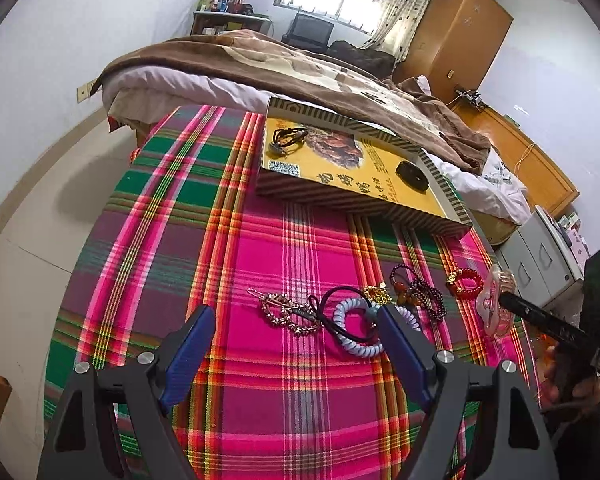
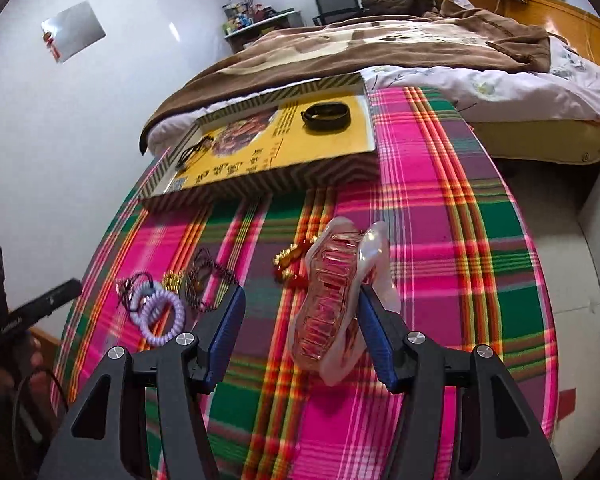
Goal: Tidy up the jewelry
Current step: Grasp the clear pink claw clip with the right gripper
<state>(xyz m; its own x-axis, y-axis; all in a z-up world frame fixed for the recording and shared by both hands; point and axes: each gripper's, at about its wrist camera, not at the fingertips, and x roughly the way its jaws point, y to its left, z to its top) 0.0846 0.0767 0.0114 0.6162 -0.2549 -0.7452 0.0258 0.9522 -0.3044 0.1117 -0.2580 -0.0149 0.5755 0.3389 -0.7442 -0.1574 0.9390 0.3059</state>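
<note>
Jewelry lies on a plaid cloth (image 1: pixel 260 260): a rhinestone hair clip (image 1: pixel 288 312), a lilac spiral hair tie (image 1: pixel 360 328) with a black cord, dark bead bracelets (image 1: pixel 420 292) and a red bead bracelet (image 1: pixel 466 280). A yellow box (image 1: pixel 340 168) holds a black cord bracelet (image 1: pixel 288 138) and a black bangle (image 1: pixel 412 174). My left gripper (image 1: pixel 296 328) is open above the cloth, near the spiral tie. My right gripper (image 2: pixel 300 308) is open around a pink translucent claw clip (image 2: pixel 332 296), whose right side touches the right finger (image 2: pixel 374 328).
A bed with a brown blanket (image 1: pixel 300 68) stands behind the table. A wooden wardrobe (image 1: pixel 460 32) and desk are at the back right. Grey drawers (image 1: pixel 540 248) stand right of the table.
</note>
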